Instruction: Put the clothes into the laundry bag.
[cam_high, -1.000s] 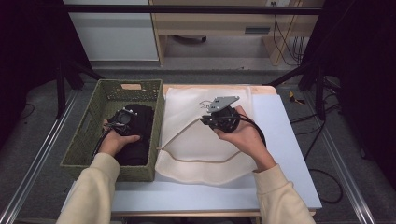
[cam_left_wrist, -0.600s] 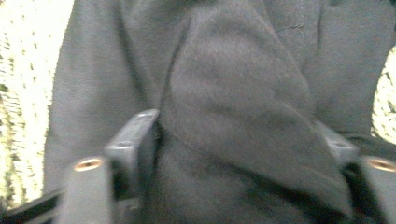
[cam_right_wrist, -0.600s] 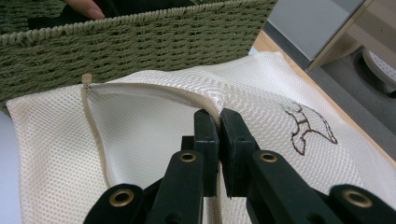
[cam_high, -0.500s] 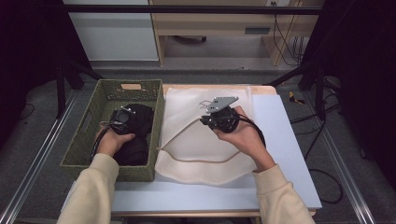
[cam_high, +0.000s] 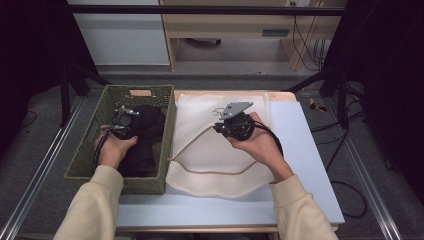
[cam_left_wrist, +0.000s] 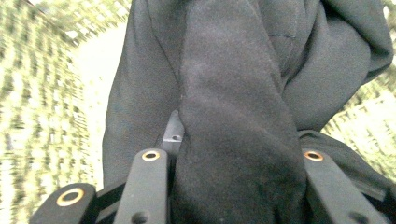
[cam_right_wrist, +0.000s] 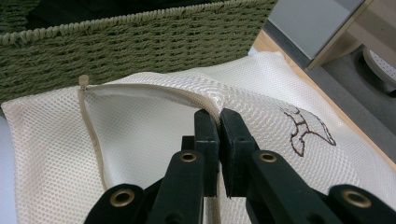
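A black garment (cam_high: 146, 134) lies bunched in a green woven basket (cam_high: 169, 131) at the table's left. My left gripper (cam_high: 125, 121) is inside the basket. Its jaws have just been closing, and a thick fold of the black garment (cam_left_wrist: 233, 93) is squeezed between them at the left gripper (cam_left_wrist: 233, 161). A cream mesh bag (cam_high: 212, 167) with a zipper opening lies flat beside the basket. My right gripper (cam_high: 220, 128) is shut on the bag's upper zipper edge and holds it lifted, so the mouth gapes. The right gripper (cam_right_wrist: 219, 117) pinches that edge of the mesh bag (cam_right_wrist: 140, 154).
The basket wall (cam_right_wrist: 116, 46) stands close behind the bag's mouth, and the zipper pull (cam_right_wrist: 84, 80) rests at the bag's corner. A brown embroidered figure (cam_right_wrist: 306, 128) marks the mesh. The pale blue tabletop (cam_high: 302, 165) lies bare to the right of the bag. Dark floor surrounds the table.
The left gripper has closed on the black garment and risen slightly with it inside the basket. The right gripper and the bag have stayed in place.
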